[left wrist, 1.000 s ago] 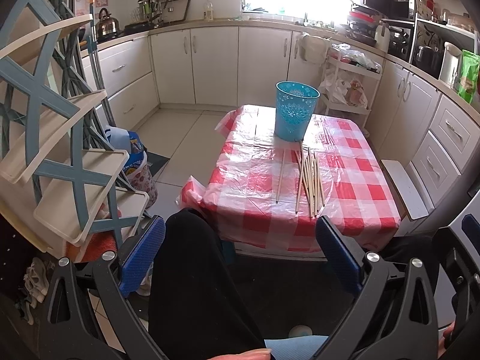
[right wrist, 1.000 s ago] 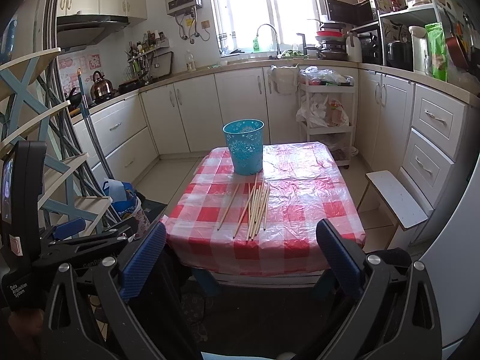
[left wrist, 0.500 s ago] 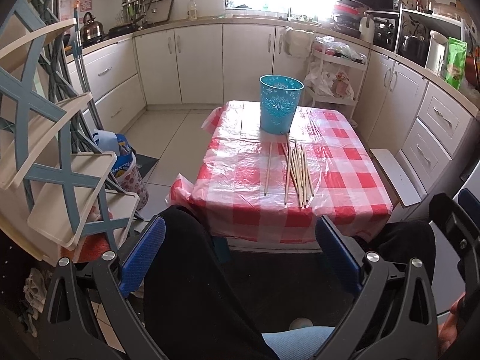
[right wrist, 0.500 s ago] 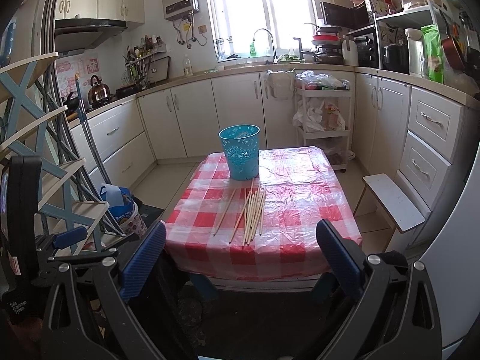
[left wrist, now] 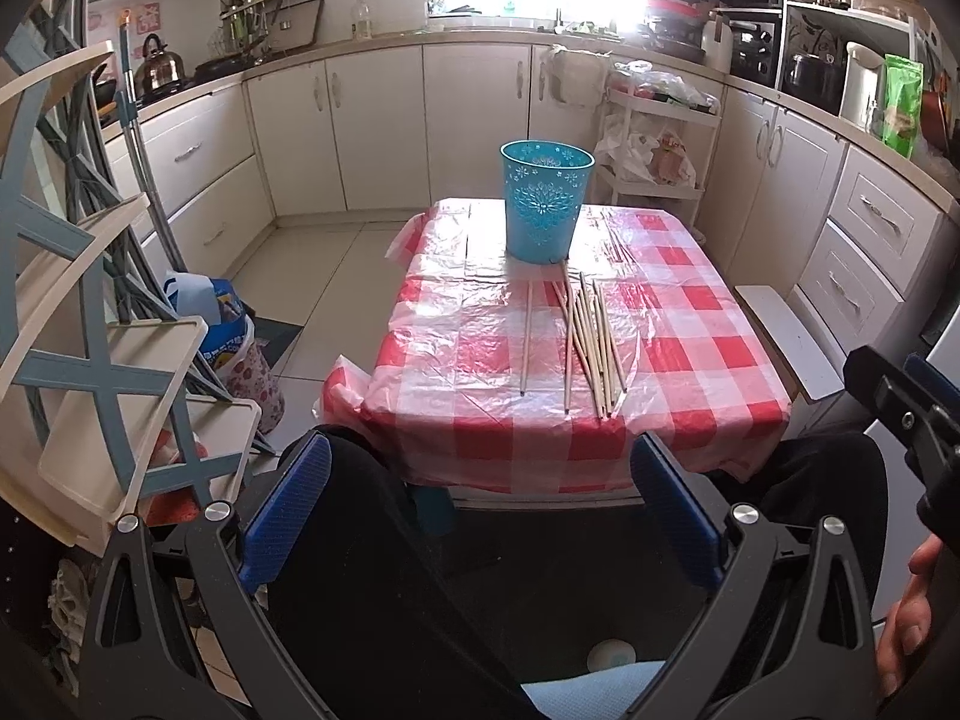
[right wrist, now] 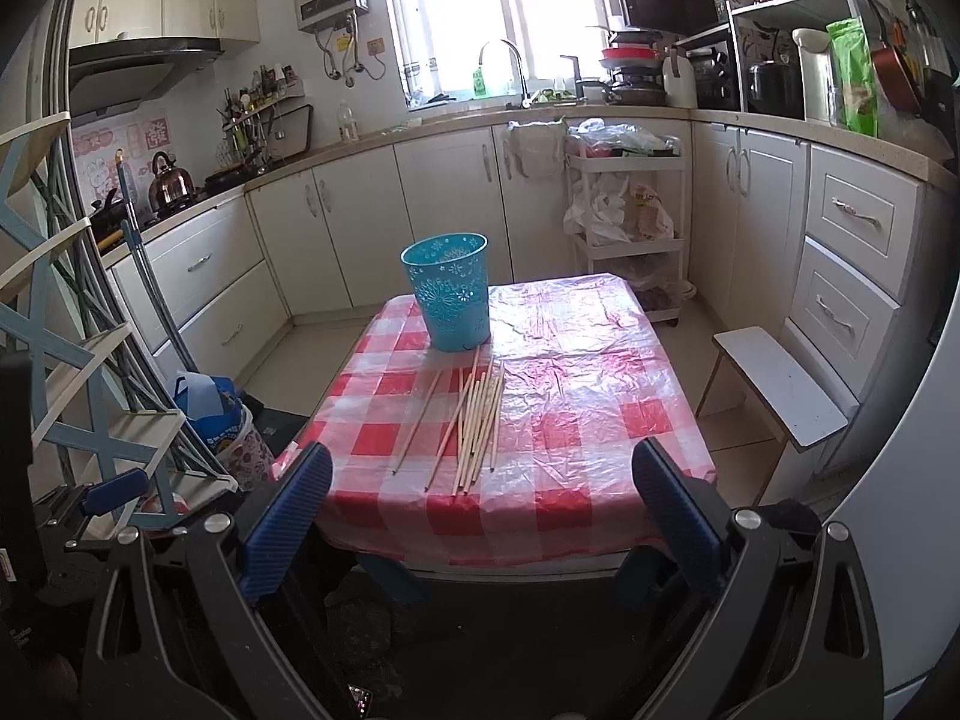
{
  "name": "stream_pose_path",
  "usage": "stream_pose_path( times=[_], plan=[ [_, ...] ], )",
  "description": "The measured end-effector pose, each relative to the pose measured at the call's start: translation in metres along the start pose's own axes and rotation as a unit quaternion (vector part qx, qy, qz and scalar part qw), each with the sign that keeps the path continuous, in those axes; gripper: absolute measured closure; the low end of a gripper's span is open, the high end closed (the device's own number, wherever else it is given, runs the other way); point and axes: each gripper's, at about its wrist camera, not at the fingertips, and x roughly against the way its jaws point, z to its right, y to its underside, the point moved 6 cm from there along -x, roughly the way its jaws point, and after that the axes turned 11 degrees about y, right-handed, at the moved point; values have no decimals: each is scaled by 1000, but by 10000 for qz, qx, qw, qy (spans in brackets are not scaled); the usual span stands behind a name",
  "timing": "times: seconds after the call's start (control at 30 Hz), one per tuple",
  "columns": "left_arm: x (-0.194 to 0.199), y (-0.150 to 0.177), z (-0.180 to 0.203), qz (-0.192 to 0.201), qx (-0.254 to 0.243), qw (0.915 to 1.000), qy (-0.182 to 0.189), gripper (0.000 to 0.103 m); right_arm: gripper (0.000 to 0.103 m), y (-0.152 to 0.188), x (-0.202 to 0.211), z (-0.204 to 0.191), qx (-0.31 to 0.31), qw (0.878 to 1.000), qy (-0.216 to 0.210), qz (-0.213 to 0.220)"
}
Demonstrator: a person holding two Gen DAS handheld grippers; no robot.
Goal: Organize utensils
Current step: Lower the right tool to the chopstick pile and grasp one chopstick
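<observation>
Several long wooden chopsticks (left wrist: 585, 336) lie side by side on a table with a red-and-white checked cloth (left wrist: 690, 348); they also show in the right wrist view (right wrist: 474, 426). A blue perforated plastic bin (left wrist: 546, 201) stands upright just beyond them, also in the right wrist view (right wrist: 449, 291). My left gripper (left wrist: 480, 507) is open and empty, held short of the table's near edge over a dark trouser leg. My right gripper (right wrist: 480, 513) is open and empty, also short of the near edge.
A blue-and-cream shelf rack (left wrist: 90, 324) stands close on the left. A small white stool (right wrist: 780, 384) sits right of the table. White cabinets (right wrist: 456, 204) and a white trolley (right wrist: 627, 228) line the far side. A bag (left wrist: 231, 330) stands on the floor.
Both grippers have shifted slightly, so the table sits a little differently in each view. The chopsticks and bin have not moved. Both grippers stay open.
</observation>
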Motion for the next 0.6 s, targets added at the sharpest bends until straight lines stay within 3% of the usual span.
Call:
stream_pose_path(
  times=[0.17, 0.3, 0.4, 0.6],
  plan=[
    [-45, -15, -19, -276, 308, 9991, 31, 6, 10, 1, -61, 5, 229, 9992, 27, -328],
    [-83, -26, -28, -430, 496, 9978, 42, 6, 36, 5, -126, 1, 405, 9958, -142, -809],
    [-111, -38, -28, -437, 498, 9978, 27, 6, 50, 8, -176, -7, 500, 9917, -283, -1154],
    [-188, -64, -27, -547, 242, 9981, -109, 6, 63, 10, -258, -27, 614, 9833, -421, -1662]
  ],
)
